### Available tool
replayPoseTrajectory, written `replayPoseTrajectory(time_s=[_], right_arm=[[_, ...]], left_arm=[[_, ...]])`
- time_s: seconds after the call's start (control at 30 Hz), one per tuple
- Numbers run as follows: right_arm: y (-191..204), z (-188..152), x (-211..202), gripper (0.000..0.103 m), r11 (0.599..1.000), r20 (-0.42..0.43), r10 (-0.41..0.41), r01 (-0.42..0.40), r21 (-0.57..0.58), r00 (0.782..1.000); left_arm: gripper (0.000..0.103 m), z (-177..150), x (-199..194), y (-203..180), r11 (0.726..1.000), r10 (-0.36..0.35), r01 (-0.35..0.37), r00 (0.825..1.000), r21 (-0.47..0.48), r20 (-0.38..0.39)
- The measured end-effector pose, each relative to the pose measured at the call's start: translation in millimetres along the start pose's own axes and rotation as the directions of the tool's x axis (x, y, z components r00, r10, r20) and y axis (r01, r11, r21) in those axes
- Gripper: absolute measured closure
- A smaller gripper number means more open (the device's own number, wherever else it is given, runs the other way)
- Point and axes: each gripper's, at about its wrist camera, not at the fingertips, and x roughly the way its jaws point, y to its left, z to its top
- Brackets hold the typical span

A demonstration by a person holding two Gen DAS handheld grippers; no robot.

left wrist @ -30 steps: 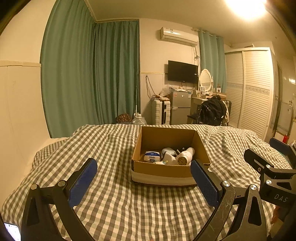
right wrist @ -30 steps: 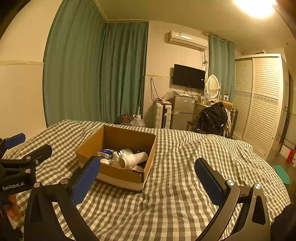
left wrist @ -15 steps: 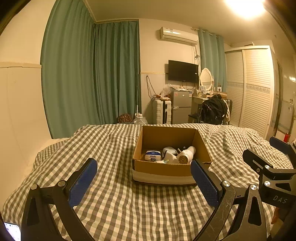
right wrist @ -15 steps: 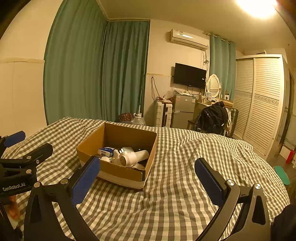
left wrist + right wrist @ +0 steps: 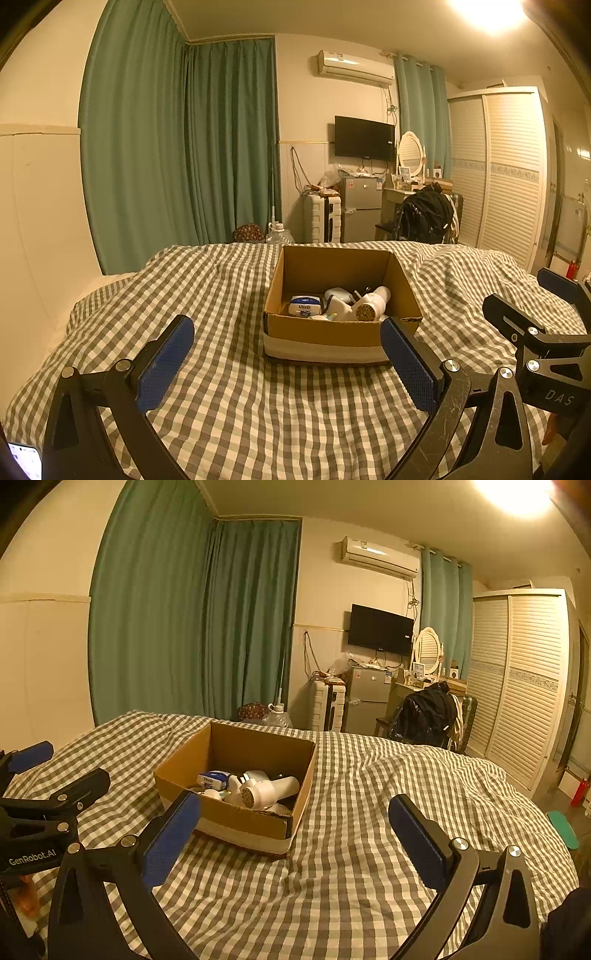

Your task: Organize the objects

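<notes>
An open cardboard box sits on the checked bed; it also shows in the right wrist view. Inside lie a white hair dryer, also in the right wrist view, a blue-and-white Vinda tissue pack, also in the right wrist view, and other small white items, partly hidden. My left gripper is open and empty, short of the box's near wall. My right gripper is open and empty, near the box's right corner.
The grey-and-white checked bedspread covers the bed around the box. A phone corner shows at the lower left. Beyond the bed stand green curtains, a small fridge, a chair with a black bag and a wardrobe.
Both grippers have pulled back and risen slightly; the box sits a little farther and lower in both views. Both jaws stay open and empty.
</notes>
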Motion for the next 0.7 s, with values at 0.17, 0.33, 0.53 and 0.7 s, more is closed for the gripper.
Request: replayPoseTrajectory(time_s=[0.17, 0.33, 0.53, 0.7], right_arm=[[0.7, -0.4, 0.5, 0.001, 1.0, -0.003, 0.001, -0.001, -0.002, 1.0], [0.9, -0.7, 0.2, 0.001, 1.0, -0.004, 0.002, -0.002, -0.003, 1.0], [1.1, -1.1, 0.4, 0.001, 1.0, -0.006, 0.002, -0.002, -0.002, 1.0], [1.5, -1.6, 0.6, 0.001, 1.0, -0.007, 0.0, 0.0, -0.003, 1.0]], left_arm=[[0.0, -1.4, 0.7, 0.4, 1.0, 0.002, -0.002, 1.0, -0.002, -0.004], [0.0, -2.2, 1.1, 1.4, 1.0, 0.001, -0.001, 1.0, -0.001, -0.005], [0.0, -3.7, 2.6, 2.4, 1.0, 0.004, -0.004, 1.0, 0.003, -0.009], [0.0, -3.5, 5.0, 3.9, 1.0, 0.001, -0.001, 1.0, 0.003, -0.016]])
